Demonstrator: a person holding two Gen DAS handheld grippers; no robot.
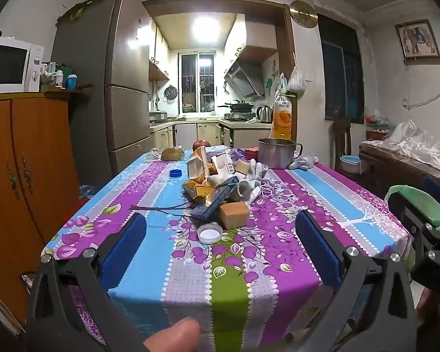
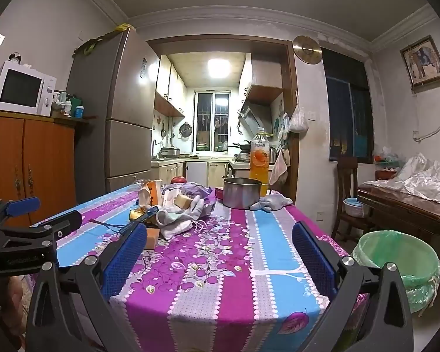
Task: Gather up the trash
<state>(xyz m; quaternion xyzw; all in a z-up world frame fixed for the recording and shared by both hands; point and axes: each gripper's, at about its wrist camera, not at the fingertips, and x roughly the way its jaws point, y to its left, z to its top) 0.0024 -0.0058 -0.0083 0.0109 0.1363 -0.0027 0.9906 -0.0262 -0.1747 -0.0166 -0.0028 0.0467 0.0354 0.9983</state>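
Holding both grippers wide, nothing between pads: your left gripper [image 1: 220, 231] over near table edge, right gripper [image 2: 220, 243] beside it. Trash pile [image 1: 217, 182] (cartons, boxes, white cap) sits mid-tablecloth [image 1: 278, 252], just beyond left fingers. Green-lined bin [image 2: 396, 261] stands off table's right corner, near your right gripper.

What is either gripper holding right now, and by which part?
Nothing is held. The left gripper and the right gripper both have their jaws wide open over the table's near edge, short of the trash pile.
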